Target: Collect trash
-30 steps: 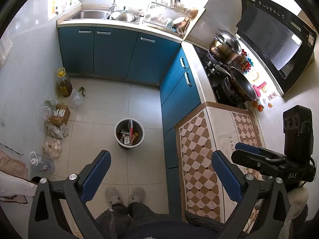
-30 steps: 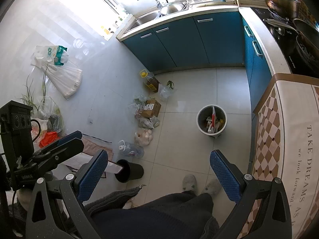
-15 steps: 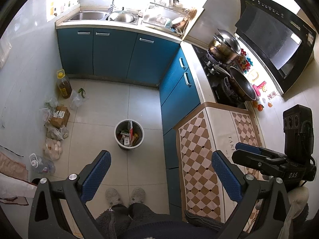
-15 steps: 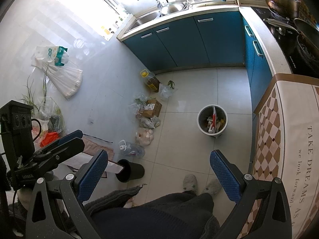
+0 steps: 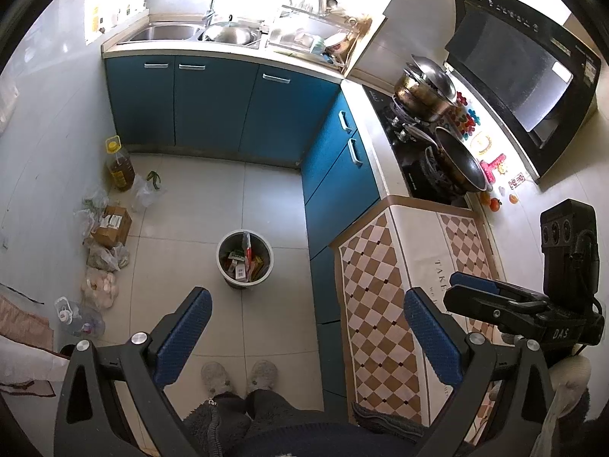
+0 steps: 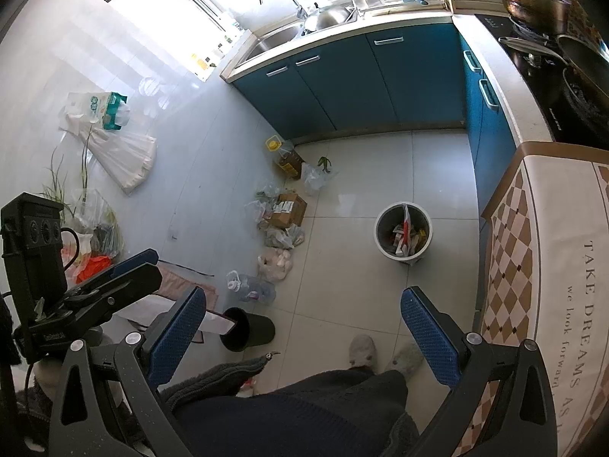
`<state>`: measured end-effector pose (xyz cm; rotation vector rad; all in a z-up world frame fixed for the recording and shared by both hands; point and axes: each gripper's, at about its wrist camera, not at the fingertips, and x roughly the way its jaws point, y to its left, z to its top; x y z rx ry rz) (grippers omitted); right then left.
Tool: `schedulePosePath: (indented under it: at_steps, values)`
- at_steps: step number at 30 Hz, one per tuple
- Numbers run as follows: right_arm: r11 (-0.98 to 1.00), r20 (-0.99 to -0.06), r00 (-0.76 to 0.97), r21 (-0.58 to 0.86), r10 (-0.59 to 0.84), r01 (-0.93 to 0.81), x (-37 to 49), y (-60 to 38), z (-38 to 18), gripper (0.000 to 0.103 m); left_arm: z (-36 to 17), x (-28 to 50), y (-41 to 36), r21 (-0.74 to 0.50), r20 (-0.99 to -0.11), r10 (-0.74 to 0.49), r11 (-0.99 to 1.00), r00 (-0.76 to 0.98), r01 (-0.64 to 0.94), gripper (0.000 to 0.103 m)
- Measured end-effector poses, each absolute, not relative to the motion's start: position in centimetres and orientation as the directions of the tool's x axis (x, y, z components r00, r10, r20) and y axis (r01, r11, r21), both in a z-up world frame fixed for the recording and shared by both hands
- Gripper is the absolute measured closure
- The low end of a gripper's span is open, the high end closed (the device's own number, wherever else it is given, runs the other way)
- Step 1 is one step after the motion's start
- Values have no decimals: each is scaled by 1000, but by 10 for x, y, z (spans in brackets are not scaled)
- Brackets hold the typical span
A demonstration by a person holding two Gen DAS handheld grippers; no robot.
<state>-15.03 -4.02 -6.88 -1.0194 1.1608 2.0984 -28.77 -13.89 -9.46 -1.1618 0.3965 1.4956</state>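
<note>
Both sets of jaws stand released and hold nothing: left gripper [image 5: 304, 327], right gripper [image 6: 302, 323], both high above the floor. Trash bin [image 6: 403, 232] stands on the tiles near the blue cabinets, holding wrappers. Loose bags and a cardboard box [image 6: 289, 207] lie along the wall. Judged light, soft, crinkly; pinch bags at gathered necks, box by one edge

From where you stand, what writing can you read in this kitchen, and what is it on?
"TAKE DREAMS" and "we look forward": checkered counter cloth.
"DAS": black body of the right tool.
Cardboard box label, range hood panel text, oil bottle label, trash bin wrappers: too small or blurred.
</note>
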Motion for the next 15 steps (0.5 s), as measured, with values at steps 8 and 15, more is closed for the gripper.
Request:
schedulePosePath:
  at_steps: [8,15]
  values:
    - [-488,-813,-576,467,91,-737,-149,-37,-67,0,-95,-286,-139,-347,-821,556,-299,134,-889,0]
    - [-487,-813,-575,467,92,-738,-150,-35,-65,0,-89,-281,-130,-347,-815,565,-293,132,-891,0]
